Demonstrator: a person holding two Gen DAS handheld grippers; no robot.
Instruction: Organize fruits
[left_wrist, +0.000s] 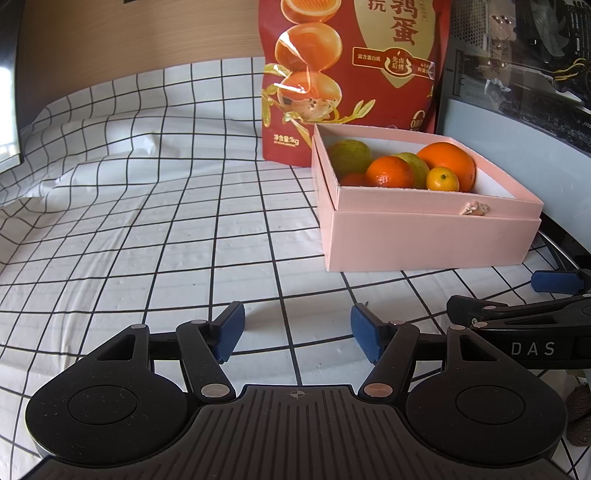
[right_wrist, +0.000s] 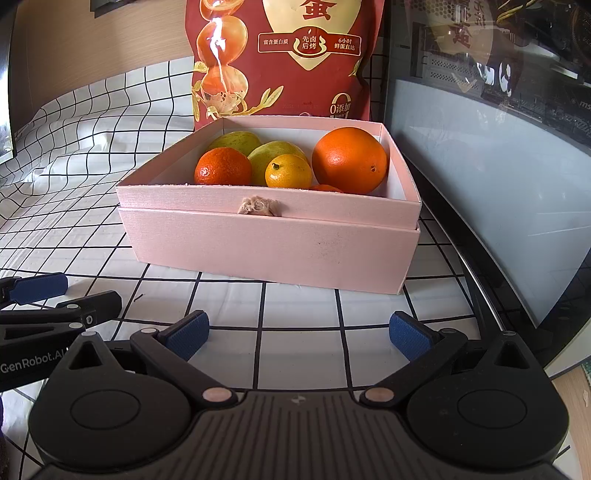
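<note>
Right wrist view: small orange fruit (right_wrist: 325, 188) mostly hidden behind pink box (right_wrist: 273, 251) wall; both jaws wide open, empty.

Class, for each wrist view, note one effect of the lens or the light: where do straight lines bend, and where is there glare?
Left wrist view: the checked cloth's grid lines bow towards the edges, and glare streaks the red bag. Right wrist view: the same bowing, a bright streak on the bag, and reflections across the glass panel at right.

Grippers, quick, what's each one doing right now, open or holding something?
Left gripper: open, nothing between its blue-padded fingers.
Right gripper: open, empty, short of the pink cardboard box.
</note>
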